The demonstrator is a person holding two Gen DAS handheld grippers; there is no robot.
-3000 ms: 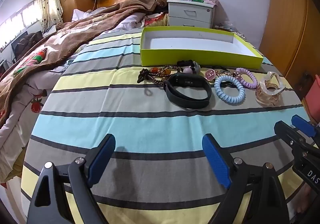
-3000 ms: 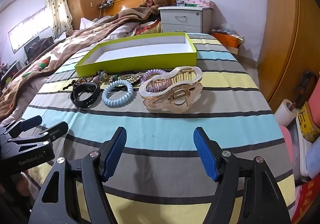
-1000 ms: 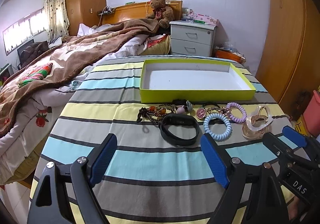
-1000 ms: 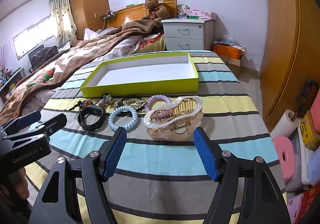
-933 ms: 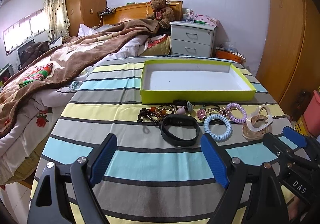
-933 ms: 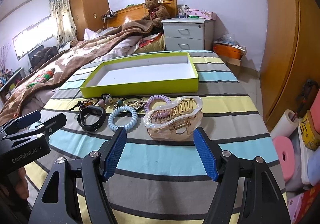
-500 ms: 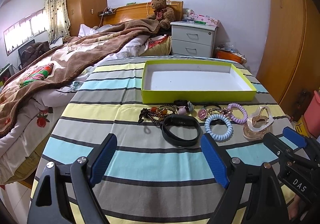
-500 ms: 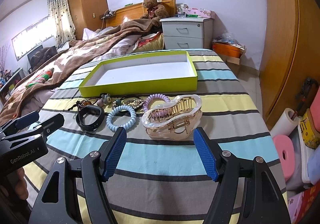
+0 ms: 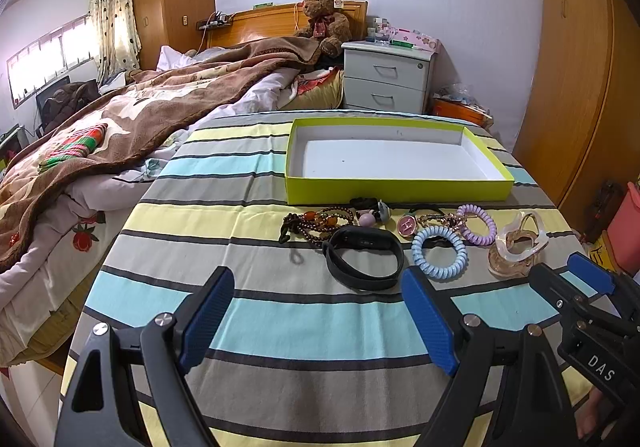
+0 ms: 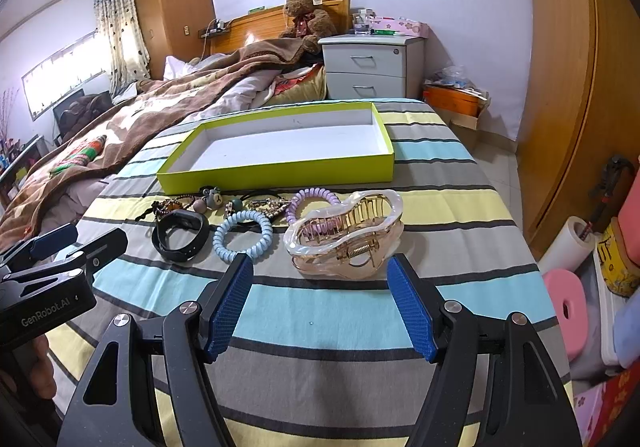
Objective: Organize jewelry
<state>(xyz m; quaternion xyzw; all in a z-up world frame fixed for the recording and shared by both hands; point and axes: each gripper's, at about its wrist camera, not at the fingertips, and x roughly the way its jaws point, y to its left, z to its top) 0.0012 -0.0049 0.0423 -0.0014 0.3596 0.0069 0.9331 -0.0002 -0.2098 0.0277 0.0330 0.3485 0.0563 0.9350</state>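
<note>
A row of jewelry lies on the striped cloth in front of a lime-green box [image 9: 400, 192] [image 10: 276, 172] with a bare white inside. From left: brown beaded bracelets [image 9: 316, 222], a black wristband [image 9: 363, 257] [image 10: 181, 234], a pale blue coil tie [image 9: 439, 257] [image 10: 243, 235], a lilac coil tie [image 9: 477, 224] [image 10: 311, 197] and a clear amber claw clip [image 9: 517, 247] [image 10: 347, 234]. My left gripper [image 9: 318, 321] hangs open short of the wristband. My right gripper [image 10: 320, 307] stands open just before the claw clip. Both hold nothing.
The striped table butts against a bed with a brown blanket [image 9: 120, 119] on the left. A white nightstand [image 9: 387, 76] and teddy bear [image 9: 325, 20] stand behind. Wooden wardrobes [image 10: 568, 87] line the right, with a paper roll [image 10: 568, 243] and pink stool [image 10: 568, 303] on the floor.
Since three seconds ago both grippers have drawn back and risen, so the jewelry row sits farther off. Over the last second both views have hardly shifted. Jaws stay open.
</note>
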